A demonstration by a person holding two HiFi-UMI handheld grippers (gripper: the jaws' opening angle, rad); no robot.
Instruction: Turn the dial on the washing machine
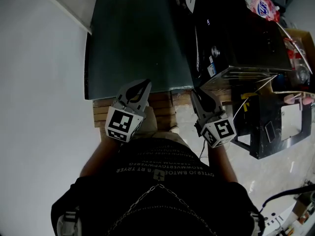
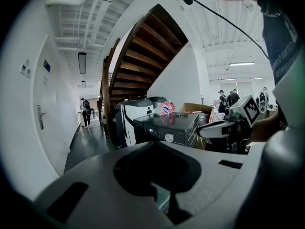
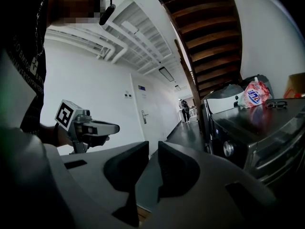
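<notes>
Left gripper (image 1: pixel 143 86): jaws closed together, empty, held in front of the person's torso. Right gripper (image 1: pixel 196 96): jaws slightly apart, nothing between them. Dial (image 3: pixel 229 148): on the washing machine (image 1: pixel 236 38) front panel, just below its top edge, clear of both grippers.

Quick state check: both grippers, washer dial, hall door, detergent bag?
left gripper, shut, empty
right gripper, jaws slightly apart, empty
dial, untouched, no gripper on it
hall door, closed
detergent bag, lying on top of the washing machine
</notes>
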